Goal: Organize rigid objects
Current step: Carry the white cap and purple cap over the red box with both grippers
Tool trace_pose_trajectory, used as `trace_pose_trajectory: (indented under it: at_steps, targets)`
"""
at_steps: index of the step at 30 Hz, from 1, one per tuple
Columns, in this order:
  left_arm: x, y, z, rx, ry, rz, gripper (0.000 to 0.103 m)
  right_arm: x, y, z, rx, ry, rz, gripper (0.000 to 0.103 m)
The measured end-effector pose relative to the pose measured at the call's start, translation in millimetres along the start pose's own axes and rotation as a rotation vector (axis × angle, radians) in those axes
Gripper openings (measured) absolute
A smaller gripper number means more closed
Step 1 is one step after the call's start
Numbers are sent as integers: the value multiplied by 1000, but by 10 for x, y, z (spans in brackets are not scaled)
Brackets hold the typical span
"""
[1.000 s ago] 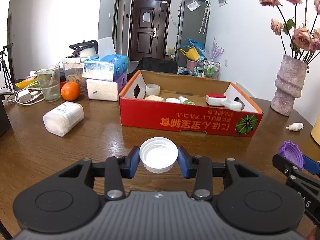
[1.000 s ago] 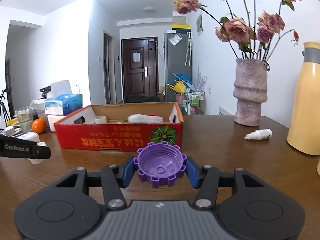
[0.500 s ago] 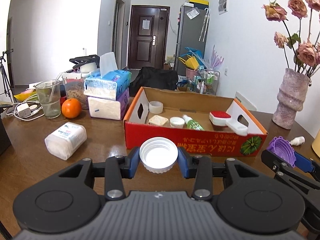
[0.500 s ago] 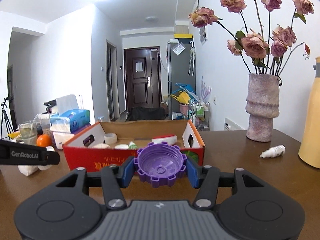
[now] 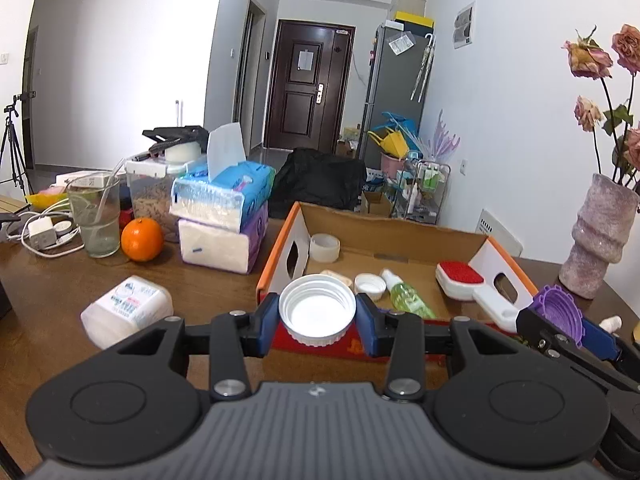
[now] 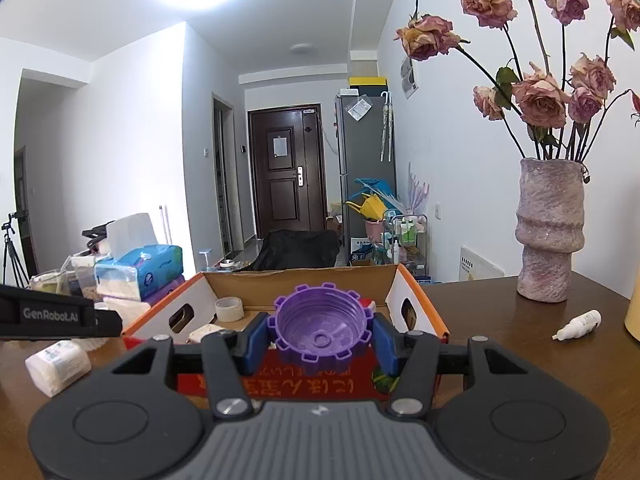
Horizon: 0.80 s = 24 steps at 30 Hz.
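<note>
Above the near red wall of the cardboard box (image 5: 404, 236), the left gripper (image 5: 317, 317) is holding a white lid (image 5: 317, 312), its jaws clamped on the lid's rim from both sides, open face up. Beside it, the right gripper (image 6: 321, 334) is gripping a purple notched cap (image 6: 321, 330) the same way, jaws pressed against its toothed edge (that cap is also showing at the right edge of the left wrist view). Both pieces are hanging in the air at the box's front edge, not touching the desk (image 5: 52, 292). Inside the box, a tape roll (image 5: 324, 247) is sitting near the far left corner, a small white cap (image 5: 370, 283) and a green bottle (image 5: 406, 296) are lying toward the middle, and a red-topped brush (image 5: 460, 280) is resting at the right. Outside, on the desk, a white plastic tub (image 5: 128, 306) is lying on its side left of the box, and a small white dropper bottle (image 6: 578, 324) is lying near the vase (image 6: 550, 232).
</note>
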State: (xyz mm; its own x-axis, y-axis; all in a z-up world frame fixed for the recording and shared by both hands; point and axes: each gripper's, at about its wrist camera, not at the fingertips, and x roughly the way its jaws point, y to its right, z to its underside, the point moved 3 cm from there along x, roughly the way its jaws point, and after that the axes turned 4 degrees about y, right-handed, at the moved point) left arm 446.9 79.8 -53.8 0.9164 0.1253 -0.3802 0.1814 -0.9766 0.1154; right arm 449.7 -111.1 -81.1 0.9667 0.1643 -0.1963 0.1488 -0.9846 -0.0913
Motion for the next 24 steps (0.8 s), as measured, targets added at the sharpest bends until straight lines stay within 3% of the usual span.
trace_pose_trajectory:
  at_steps: [24]
  targets:
    - [747,-44,-294,-11,-1,-20,41,843,-46,-131,13,-8,-16,53]
